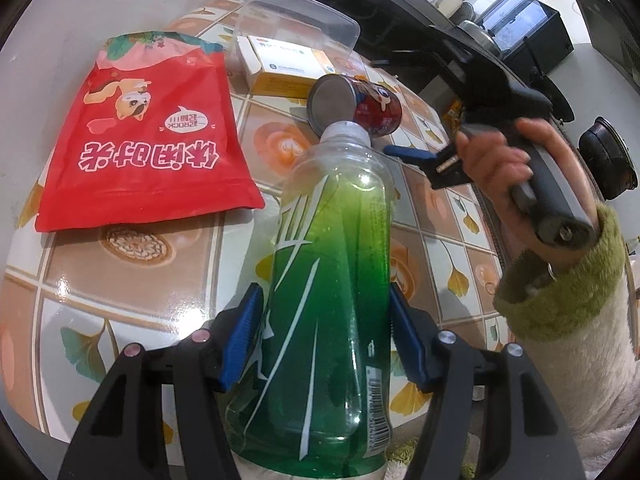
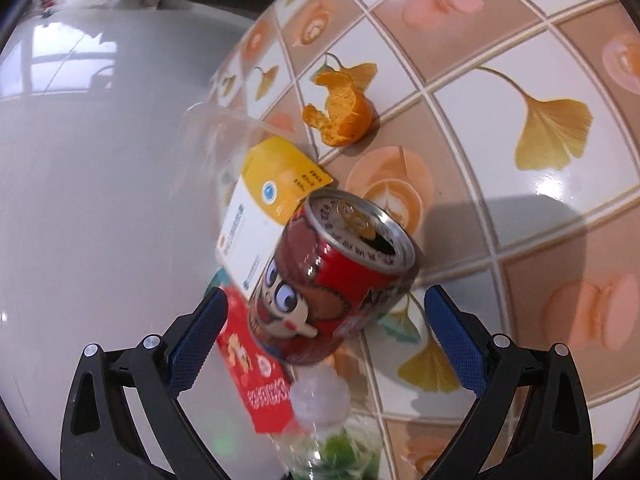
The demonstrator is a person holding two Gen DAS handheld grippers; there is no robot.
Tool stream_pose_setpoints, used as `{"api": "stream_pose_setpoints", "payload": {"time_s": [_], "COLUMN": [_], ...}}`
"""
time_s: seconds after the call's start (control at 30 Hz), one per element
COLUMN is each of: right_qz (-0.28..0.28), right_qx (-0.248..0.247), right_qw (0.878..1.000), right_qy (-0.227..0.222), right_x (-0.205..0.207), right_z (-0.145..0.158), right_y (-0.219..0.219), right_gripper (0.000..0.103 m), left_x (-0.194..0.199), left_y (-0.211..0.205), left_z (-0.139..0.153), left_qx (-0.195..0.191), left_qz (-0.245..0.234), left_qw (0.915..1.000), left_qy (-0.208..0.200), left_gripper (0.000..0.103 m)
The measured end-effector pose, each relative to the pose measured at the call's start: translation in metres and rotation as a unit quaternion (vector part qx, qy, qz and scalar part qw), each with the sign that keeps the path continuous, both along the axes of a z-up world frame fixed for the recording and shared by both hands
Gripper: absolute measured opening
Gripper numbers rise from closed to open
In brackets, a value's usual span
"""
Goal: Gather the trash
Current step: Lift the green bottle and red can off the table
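Counting across the tiled table [image 1: 132,276], left to right: one red snack pouch [image 1: 152,132] at 10 o'clock, one clear plastic tub [image 1: 296,20] over one yellow-and-white carton [image 1: 280,66] at 12, one red can [image 1: 356,104] on its side, one green bottle [image 1: 332,320] dead centre. One orange peel [image 2: 340,114] shows in the right wrist view, at 12 o'clock from the can.

Left gripper [image 1: 326,344]: blue pads pressed on both flanks of the bottle, clamped on it, cap pointing to 12.

Right gripper [image 2: 326,344]: jaws spread wide either side of the can, not touching it. The right hand [image 1: 516,172] wraps the handle at 3 o'clock, green fuzzy cuff at the wrist.

Pouch print reads upside down, Chinese characters; a small bubble seems to say "ROCK". Can shows a cartoon face.
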State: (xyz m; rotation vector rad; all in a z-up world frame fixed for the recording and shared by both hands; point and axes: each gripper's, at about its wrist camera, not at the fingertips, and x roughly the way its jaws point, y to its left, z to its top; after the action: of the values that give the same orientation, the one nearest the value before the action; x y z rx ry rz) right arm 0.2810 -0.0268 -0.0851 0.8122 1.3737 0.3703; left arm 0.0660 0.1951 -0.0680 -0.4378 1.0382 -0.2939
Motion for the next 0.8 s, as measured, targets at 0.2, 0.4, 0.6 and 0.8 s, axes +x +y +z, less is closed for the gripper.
{"api": "stream_pose_setpoints", "payload": {"time_s": [0.2, 0.4, 0.6, 0.8], "right_qz": [-0.005, 0.019, 0.073, 0.12], "right_qx": [-0.028, -0.054, -0.083, -0.102], "right_qw": [1.0, 0.998, 0.993, 0.985], "right_qy": [-0.004, -0.021, -0.048, -0.066], "right_x": [0.01, 0.019, 0.022, 0.01], "right_z": [-0.003, 0.002, 0.009, 0.013], "right_y": [0.017, 0.032, 0.036, 0.014], "right_gripper": [0.079, 0.074, 0.073, 0.073], "left_x": [-0.003, -0.006, -0.007, -0.007], "left_y": [0.001, 0.002, 0.007, 0.005], "left_z": [0.002, 0.003, 0.003, 0.002], "left_qx": [0.004, 0.003, 0.005, 0.008], "left_qz": [0.005, 0.009, 0.01, 0.007], "left_qw": [1.0, 0.9999, 0.9999, 0.9999], "left_qy": [-0.004, -0.004, -0.005, -0.003], "left_gripper": [0.06, 0.06, 0.06, 0.06]}}
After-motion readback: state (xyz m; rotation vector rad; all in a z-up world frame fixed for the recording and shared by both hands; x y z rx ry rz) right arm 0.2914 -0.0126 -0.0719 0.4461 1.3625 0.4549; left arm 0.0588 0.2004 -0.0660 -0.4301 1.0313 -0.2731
